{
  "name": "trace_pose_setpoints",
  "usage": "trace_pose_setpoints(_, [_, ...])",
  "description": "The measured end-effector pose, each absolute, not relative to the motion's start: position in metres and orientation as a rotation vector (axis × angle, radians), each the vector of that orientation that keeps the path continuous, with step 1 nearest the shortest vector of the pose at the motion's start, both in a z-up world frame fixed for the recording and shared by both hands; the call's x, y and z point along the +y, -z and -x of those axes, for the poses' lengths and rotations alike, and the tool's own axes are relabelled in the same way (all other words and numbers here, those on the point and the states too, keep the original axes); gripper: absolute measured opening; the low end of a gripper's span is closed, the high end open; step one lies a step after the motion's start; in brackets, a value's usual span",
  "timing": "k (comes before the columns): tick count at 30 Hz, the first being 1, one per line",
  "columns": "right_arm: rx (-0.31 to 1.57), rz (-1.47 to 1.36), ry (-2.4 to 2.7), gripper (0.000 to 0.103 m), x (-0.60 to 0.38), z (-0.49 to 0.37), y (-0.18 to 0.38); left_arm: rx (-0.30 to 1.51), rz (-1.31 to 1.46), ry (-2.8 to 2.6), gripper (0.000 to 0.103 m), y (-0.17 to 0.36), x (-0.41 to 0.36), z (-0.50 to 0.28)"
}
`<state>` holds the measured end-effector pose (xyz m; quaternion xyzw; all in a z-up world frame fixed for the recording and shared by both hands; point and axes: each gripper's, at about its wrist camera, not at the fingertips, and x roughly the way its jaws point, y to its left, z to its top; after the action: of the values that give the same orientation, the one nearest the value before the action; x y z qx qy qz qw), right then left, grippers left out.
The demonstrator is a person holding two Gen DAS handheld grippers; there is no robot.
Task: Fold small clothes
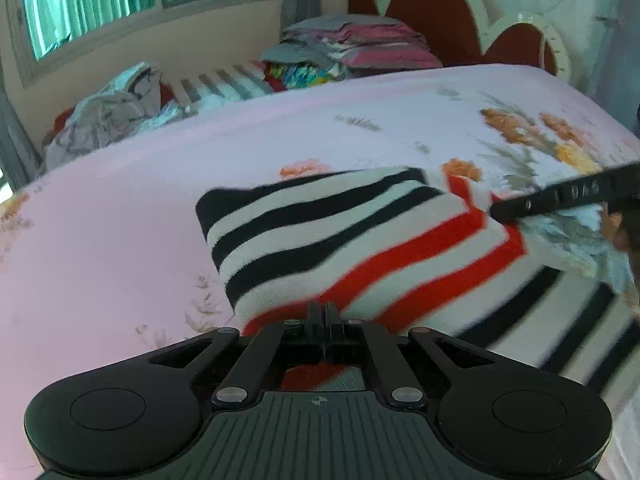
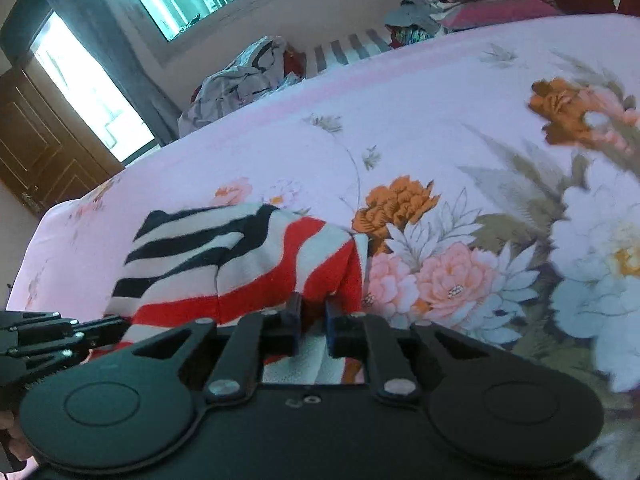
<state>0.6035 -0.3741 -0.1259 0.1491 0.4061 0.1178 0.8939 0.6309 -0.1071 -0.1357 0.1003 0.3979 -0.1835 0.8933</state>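
A small garment (image 1: 320, 240) with black, white and red stripes lies partly folded on the pink floral bed sheet (image 1: 120, 220). My left gripper (image 1: 325, 314) is shut, and its tips pinch the garment's near red-striped edge. The right gripper (image 1: 498, 210) reaches in from the right at the garment's red corner. In the right wrist view the same garment (image 2: 240, 272) bunches up in front of my right gripper (image 2: 313, 312), whose narrow jaws are shut on a fold of red cloth. The left gripper (image 2: 116, 326) shows at the left edge, at the garment's lower hem.
A stack of folded clothes (image 1: 360, 44) sits at the far side by the red headboard (image 1: 432, 12). A crumpled grey heap (image 1: 108, 120) lies beyond the bed under the window. A brown door (image 2: 40, 152) stands at the far left. The bed sheet (image 2: 400, 120) spreads wide beyond the garment.
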Motion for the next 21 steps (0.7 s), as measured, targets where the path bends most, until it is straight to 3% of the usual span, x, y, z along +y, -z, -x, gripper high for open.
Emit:
trace_pose_setpoints(6, [0.772,-0.189,-0.394,0.018,-0.357,-0.529,0.083,0.77,-0.158,0.478,0.003,0.111,-0.107,-0.573])
trace_pose_setpoints(12, [0.799,-0.046,-0.401,0.021,-0.338,-0.481,0.082,0.799,-0.099,0.45,0.003,0.117,-0.096,-0.532])
trace_pose_setpoints(14, [0.839,-0.028,-0.385,0.014,-0.337,-0.477,0.091,0.81,-0.084,0.427,0.003,0.123,-0.093,-0.526])
trace_pose_setpoints(21, [0.923,-0.056,-0.297,0.005,-0.339,-0.471,0.131,0.855,-0.082,0.388,0.002,0.149,-0.086,-0.513])
